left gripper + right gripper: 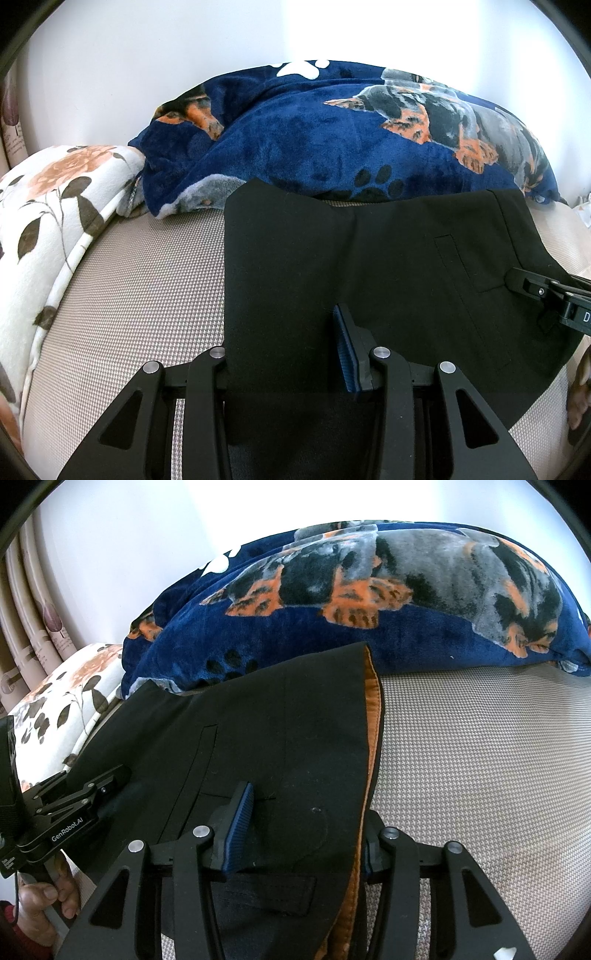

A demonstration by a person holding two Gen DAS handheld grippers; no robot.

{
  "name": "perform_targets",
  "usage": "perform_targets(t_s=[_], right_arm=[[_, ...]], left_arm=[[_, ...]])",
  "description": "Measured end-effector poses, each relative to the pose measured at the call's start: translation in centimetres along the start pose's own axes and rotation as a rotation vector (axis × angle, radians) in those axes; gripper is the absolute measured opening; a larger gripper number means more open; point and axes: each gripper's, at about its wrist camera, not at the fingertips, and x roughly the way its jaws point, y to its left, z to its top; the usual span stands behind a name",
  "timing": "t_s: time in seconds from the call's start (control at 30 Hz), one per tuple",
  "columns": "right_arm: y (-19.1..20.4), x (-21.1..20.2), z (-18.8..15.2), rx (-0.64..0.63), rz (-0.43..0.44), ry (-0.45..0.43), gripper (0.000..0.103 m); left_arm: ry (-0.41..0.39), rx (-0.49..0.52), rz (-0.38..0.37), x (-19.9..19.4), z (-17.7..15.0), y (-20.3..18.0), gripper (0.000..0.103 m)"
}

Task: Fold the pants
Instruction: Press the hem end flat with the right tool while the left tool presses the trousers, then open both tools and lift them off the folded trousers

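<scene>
- Two handheld grippers hold the black pants (369,266) on a beige woven mattress (129,295), one at each side edge of the folded cloth
- Left gripper (288,354): its jaws are part-closed around the pants' left edge; the blue-padded right finger (347,350) rests on top of the cloth, while the other finger is hidden under the fabric
- Right gripper (303,834): its jaws are part-closed around the right edge of the pants, where an orange-brown lining (373,709) shows along the waistband; one blue pad (240,823) lies on the cloth, the other is beyond the edge
- Pants lie flat with a welt pocket (207,753) facing up
- Far edge of the mattress: a navy dog-print blanket (314,140) is bunched, touching the pants' far edge
- Far left corner: a white floral quilt (55,221)
- A person's hand (44,908) grips the left gripper's handle
</scene>
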Motion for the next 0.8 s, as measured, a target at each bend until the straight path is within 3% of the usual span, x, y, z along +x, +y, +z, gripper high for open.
perform_targets(t_s=[0.6, 0.67, 0.8], right_arm=[[0.04, 0.07, 0.03, -0.003, -0.006, 0.001, 0.047], [0.04, 0.20, -0.03, -0.007, -0.012, 0.004, 0.050], [0.66, 0.62, -0.07, -0.050, -0.047, 0.028, 0.070]], left_arm=[[-0.001, -0.002, 0.009, -0.12, 0.00, -0.06, 0.043], [-0.001, -0.005, 0.017, -0.07, 0.06, 0.09, 0.047], [0.001, -0.015, 0.063, -0.04, 0.14, 0.36, 0.065]])
